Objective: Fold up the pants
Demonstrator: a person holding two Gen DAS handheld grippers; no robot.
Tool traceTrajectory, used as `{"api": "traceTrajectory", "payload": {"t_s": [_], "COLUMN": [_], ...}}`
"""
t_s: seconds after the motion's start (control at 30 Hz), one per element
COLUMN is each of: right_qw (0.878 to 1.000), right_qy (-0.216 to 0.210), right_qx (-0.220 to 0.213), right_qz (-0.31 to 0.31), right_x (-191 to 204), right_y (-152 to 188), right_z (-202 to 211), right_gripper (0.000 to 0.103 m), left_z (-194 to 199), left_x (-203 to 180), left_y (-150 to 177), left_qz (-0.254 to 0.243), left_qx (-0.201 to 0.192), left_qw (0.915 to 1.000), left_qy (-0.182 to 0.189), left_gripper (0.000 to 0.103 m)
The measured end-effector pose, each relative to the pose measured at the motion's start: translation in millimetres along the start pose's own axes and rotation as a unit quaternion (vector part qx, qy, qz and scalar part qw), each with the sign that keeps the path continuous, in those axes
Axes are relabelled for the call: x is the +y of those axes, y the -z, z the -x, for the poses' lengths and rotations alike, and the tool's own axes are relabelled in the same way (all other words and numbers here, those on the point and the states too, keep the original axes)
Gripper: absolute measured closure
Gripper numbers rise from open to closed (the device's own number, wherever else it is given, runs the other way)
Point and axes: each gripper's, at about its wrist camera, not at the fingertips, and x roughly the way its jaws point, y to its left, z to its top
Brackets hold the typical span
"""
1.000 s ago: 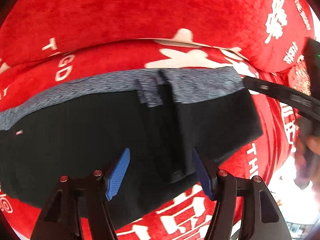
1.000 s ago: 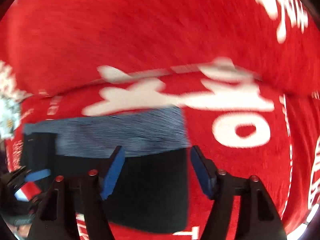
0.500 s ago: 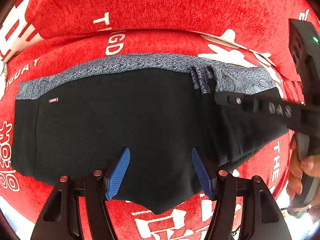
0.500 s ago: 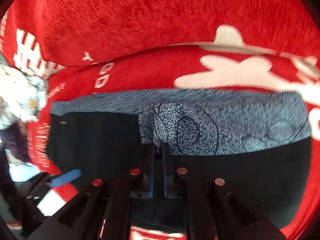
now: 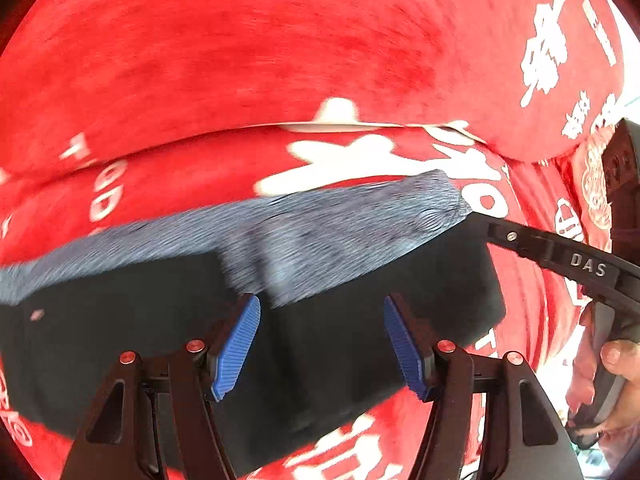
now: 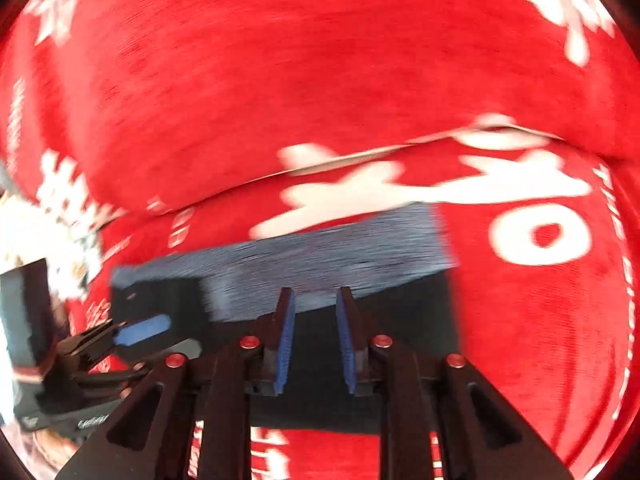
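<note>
Both fingers above pants

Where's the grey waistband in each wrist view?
Left wrist: waistband runs across mid-frame, above the open left gripper.
Right wrist: waistband sits centre-left, just above the right gripper, whose jaws are opening with nothing between them.
Shared landmark: the white print on the red cover behind the waistband.

A red plush cover with white lettering, seemingly over 2 cushions, fills both views.

Pants on blanket, left claw above them, right claw beside
</note>
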Motion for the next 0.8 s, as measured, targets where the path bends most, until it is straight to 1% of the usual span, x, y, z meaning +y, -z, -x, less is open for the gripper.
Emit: {"api": "traceTrajectory", "payload": {"t_s": [0.03, 0.1, 0.13, 0.17, 0.2, 0.27, 0.3, 0.4, 0.47, 0.53, 0.6, 0.7, 0.8], "right_qw": [1.000, 0.999, 0.999, 0.999, 0.999, 0.999, 0.999, 0.998, 0.998, 0.997, 0.997, 0.996, 0.996], "right_qy": [0.008, 0.018, 0.021, 0.019, 0.021, 0.034, 0.038, 0.050, 0.035, 0.015, -0.002, -0.023, -0.048], "right_qx": [0.010, 0.038, 0.043, 0.037, 0.024, 0.015, 0.015, 0.027, 0.029, 0.028, 0.028, 0.028, 0.031], "right_qz": [-0.009, -0.016, -0.016, -0.010, 0.002, 0.017, 0.023, 0.034, 0.044, 0.064, 0.077, 0.080, 0.076], "right_x": [-11.4, -24.9, -32.0, -35.1, -33.2, -26.0, -21.4, -7.9, 3.1, 24.0, 43.8, 71.6, 97.2], "right_y": [-0.9, 4.3, 8.0, 9.8, 11.5, 13.9, 14.6, 12.6, 15.4, 23.2, 29.5, 30.2, 22.6], "right_z": [-8.1, -30.8, -41.6, -44.4, -45.5, -45.5, -44.2, -37.0, -32.3, -29.1, -30.2, -44.8, -68.1], "right_gripper": [0.084, 0.085, 0.085, 0.087, 0.087, 0.086, 0.083, 0.083, 0.082, 0.082, 0.082, 0.082, 0.082], "left_z": [-12.6, -41.5, -49.8, -47.2, -45.8, -43.4, -41.1, -27.3, -14.6, -3.1, 3.5, 11.8, 17.5], "left_x": [-6.7, -6.2, -2.1, -0.8, -1.9, -4.5, -3.9, 6.8, 20.1, 36.7, 51.2, 73.2, 89.5], "left_y": [-2.2, -1.9, 0.2, 2.8, 4.8, 10.7, 13.1, 19.2, 25.2, 31.0, 38.6, 51.0, 64.8], "left_qz": [-0.006, 0.008, 0.019, 0.021, 0.015, -0.008, -0.012, -0.001, 0.016, 0.032, 0.045, 0.062, 0.074], "left_qx": [0.006, 0.036, 0.043, 0.023, 0.021, 0.021, 0.024, 0.031, 0.025, 0.018, 0.019, 0.022, 0.030], "left_qw": [0.9998, 0.9974, 0.9968, 0.9977, 0.9977, 0.9973, 0.9971, 0.9968, 0.9966, 0.9958, 0.9935, 0.9897, 0.9859], "left_qy": [-0.018, -0.061, -0.065, -0.060, -0.062, -0.070, -0.071, -0.074, -0.076, -0.083, -0.103, -0.127, -0.147], "left_gripper": [0.038, 0.038, 0.038, 0.038, 0.038, 0.038, 0.038, 0.038, 0.038, 0.038, 0.038, 0.038, 0.038]}}
